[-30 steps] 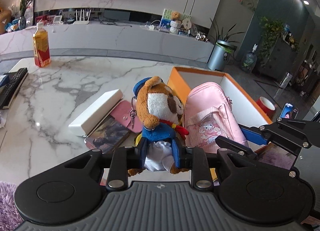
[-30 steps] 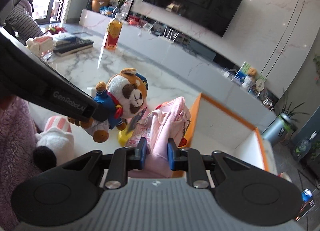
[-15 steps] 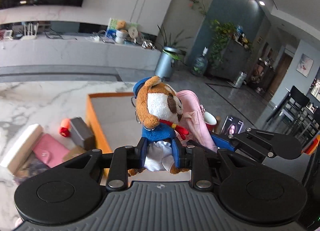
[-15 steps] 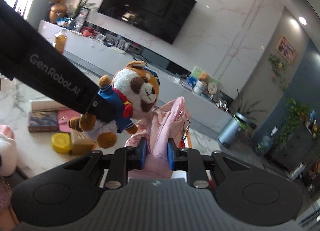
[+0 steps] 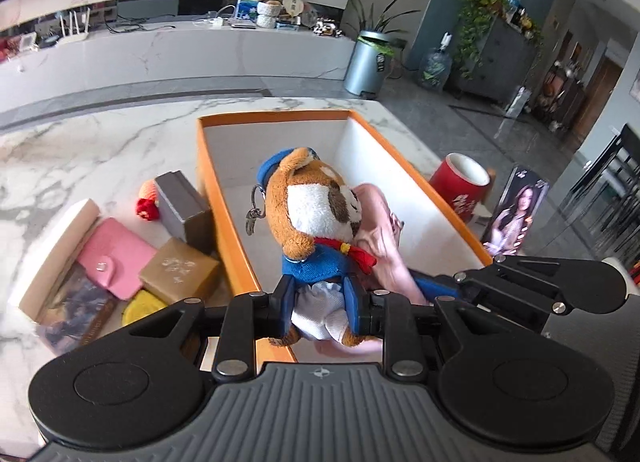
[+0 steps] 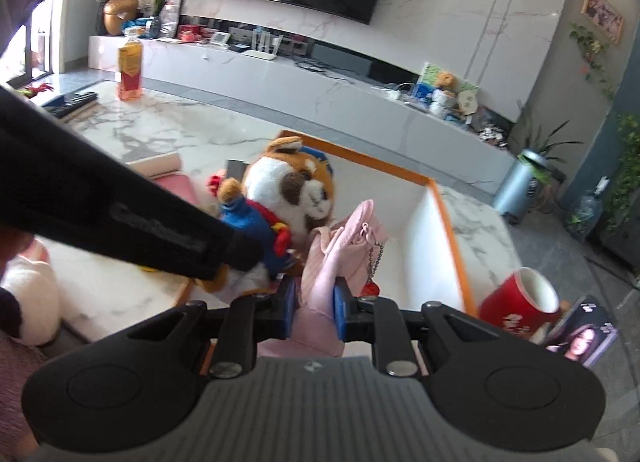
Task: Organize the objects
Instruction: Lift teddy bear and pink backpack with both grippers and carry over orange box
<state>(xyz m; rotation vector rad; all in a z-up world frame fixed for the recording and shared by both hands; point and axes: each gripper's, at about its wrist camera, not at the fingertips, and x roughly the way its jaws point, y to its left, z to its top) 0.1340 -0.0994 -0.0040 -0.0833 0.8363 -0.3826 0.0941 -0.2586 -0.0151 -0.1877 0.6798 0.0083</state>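
Fingers (image 5: 286, 304) of left gripper (image 5: 320, 306) pinching plush dog (image 5: 316, 222) at its waist, above orange box (image 5: 224, 222) on table (image 5: 100, 154). Right gripper (image 6: 314, 304) closing, pressed on pink bag (image 6: 340, 238) over the same box.

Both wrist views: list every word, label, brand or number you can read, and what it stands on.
No text can be read with confidence.
Left gripper, raised lettering on its black body: blurred, unreadable.
Red mug, white print: too blurred.
Brown box, white print: too small.
Portrait card, small caption: unreadable.
Orange drink bottle, label: unreadable.
Bin, sticker: unreadable.
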